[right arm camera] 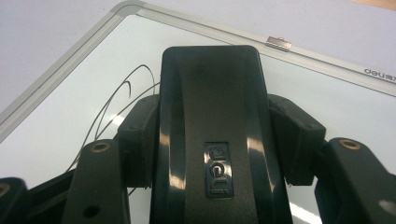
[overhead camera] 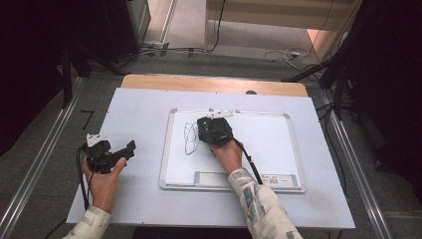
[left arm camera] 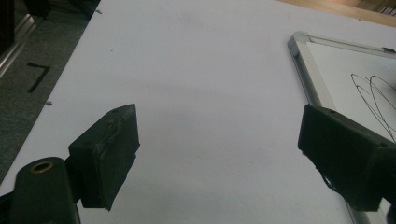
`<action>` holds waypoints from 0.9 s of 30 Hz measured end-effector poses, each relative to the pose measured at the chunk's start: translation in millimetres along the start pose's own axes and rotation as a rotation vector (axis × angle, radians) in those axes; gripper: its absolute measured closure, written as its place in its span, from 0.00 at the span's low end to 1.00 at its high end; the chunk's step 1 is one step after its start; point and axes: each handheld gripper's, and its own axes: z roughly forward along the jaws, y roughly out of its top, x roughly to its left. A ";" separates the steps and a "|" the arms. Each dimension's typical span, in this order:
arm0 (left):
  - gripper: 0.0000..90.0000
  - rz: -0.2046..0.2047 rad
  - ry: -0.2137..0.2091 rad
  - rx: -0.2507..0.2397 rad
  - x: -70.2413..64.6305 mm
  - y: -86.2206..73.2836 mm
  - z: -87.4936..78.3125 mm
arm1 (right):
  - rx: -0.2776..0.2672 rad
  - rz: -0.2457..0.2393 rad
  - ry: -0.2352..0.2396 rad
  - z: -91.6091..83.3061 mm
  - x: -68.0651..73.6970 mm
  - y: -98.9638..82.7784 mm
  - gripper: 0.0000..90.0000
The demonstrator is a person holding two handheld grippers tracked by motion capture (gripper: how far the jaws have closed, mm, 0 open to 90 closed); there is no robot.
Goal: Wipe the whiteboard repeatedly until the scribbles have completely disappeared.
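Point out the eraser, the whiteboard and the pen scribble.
eraser (right arm camera: 212, 140), right gripper view, its glossy black top.
whiteboard (overhead camera: 268, 139), high view, its bare white face.
pen scribble (overhead camera: 189, 137), high view, its looping lines.

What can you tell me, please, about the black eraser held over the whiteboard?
The eraser is a black, glossy plastic block with rounded corners, a raised central band and an embossed brand mark. The right gripper is shut on it, a pad against each long side. It is held over the whiteboard, at its upper left part, beside looping black pen lines. Whether its underside touches the board cannot be told.

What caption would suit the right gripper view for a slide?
Right gripper shut on a black eraser over scribbled lines on the whiteboard.
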 end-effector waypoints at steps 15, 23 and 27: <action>0.14 0.003 -0.005 0.001 -0.5 -0.2 0.2 | 0.021 -0.019 -0.028 13.9 3.7 -2.6 0.42; 0.14 0.000 -0.005 0.001 0.4 -0.6 -0.2 | 0.021 -0.018 -0.036 21.4 3.2 4.7 0.42; 0.14 0.000 -0.008 0.002 0.9 -0.9 -0.5 | 0.020 -0.015 -0.040 24.8 2.4 8.0 0.42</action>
